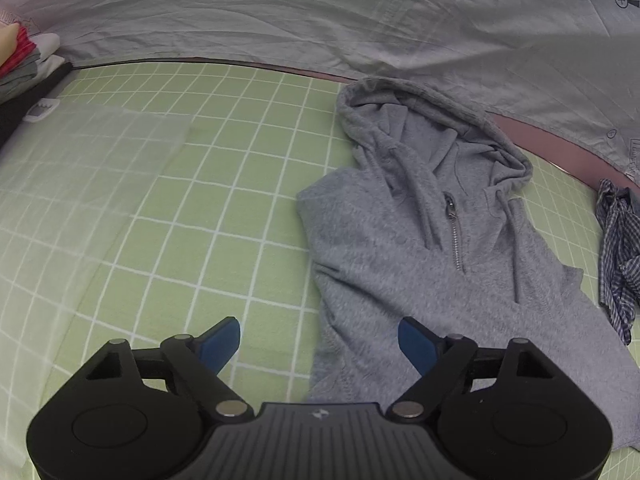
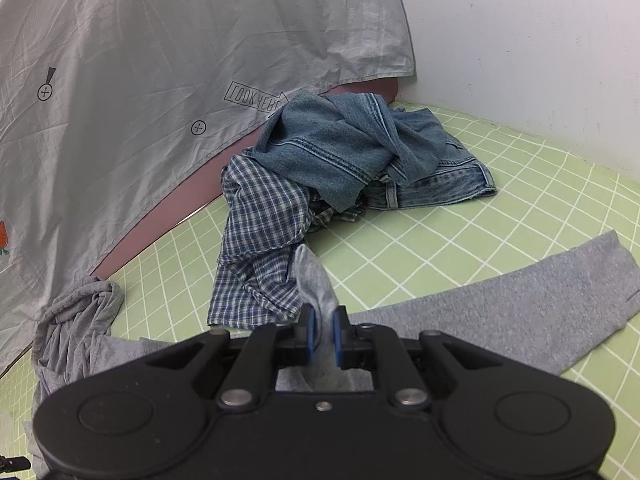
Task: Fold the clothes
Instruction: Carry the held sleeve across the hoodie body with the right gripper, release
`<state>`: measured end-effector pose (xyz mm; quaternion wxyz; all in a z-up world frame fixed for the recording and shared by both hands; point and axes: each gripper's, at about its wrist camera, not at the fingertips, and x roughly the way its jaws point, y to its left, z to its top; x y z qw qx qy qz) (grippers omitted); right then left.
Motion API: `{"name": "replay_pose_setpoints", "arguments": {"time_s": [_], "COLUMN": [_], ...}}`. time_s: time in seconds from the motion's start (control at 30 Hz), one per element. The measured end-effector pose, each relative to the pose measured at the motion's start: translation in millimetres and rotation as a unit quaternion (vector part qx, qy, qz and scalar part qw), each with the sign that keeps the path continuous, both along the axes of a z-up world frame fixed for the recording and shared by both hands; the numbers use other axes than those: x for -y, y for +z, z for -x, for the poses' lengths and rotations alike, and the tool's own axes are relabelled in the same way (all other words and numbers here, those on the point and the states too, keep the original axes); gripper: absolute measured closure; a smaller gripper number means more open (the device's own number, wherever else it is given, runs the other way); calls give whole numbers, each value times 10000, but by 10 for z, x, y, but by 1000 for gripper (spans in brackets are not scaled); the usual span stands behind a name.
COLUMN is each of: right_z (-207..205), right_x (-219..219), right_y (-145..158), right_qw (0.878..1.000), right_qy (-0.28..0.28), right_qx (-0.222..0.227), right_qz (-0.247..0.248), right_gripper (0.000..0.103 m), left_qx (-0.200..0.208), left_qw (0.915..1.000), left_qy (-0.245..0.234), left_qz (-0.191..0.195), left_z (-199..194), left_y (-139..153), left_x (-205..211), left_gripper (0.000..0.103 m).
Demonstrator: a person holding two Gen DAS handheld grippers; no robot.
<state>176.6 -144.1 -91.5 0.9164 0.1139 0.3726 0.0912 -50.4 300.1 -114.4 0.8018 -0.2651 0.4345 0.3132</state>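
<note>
Two garments (image 2: 320, 168) beyond gray hoodie (image 2: 520, 304)

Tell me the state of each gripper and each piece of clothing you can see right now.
Left gripper: open, empty.
Right gripper: shut on a fold of the grey hoodie.
Grey hoodie: spread flat, unfolded, zip partly open.
Plaid shirt: crumpled.
Denim jeans: heaped on the shirt.

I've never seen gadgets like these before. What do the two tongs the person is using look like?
Both look alike. The left tongs and right tongs each have a broad matte-black body with two round housings, ribbed in the middle on the left one, which also bears a small pale logo. Black link arms pivot on silver pins and end in flat blue pads. No cables, sleeves or hands show.
</note>
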Motion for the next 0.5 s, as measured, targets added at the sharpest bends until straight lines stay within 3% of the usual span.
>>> {"name": "replay_pose_setpoints", "arguments": {"time_s": [0.1,0.2,0.37,0.5], "right_z": [-41,-79,-102,-92], "right_x": [-29,-54,-63,-55], "right_y": [-35,-47,-5,104], "right_qw": [10000,10000,9999,9995], "right_qy": [-12,-26,-67,-147], "right_qx": [-61,-91,-48,91], "right_qz": [23,32,-66,-272], "right_gripper": [93,93,93,93], "left_qx": [-46,-91,-68,77], "left_qw": [9999,9998,9998,9999], "left_qy": [-111,-142,-75,52], "left_qz": [0,79,179,43], "left_z": [-192,-314,-384,-276], "left_y": [-66,-149,-216,-91], "left_x": [-56,-127,-222,-282], "left_gripper": [24,35,91,96]}}
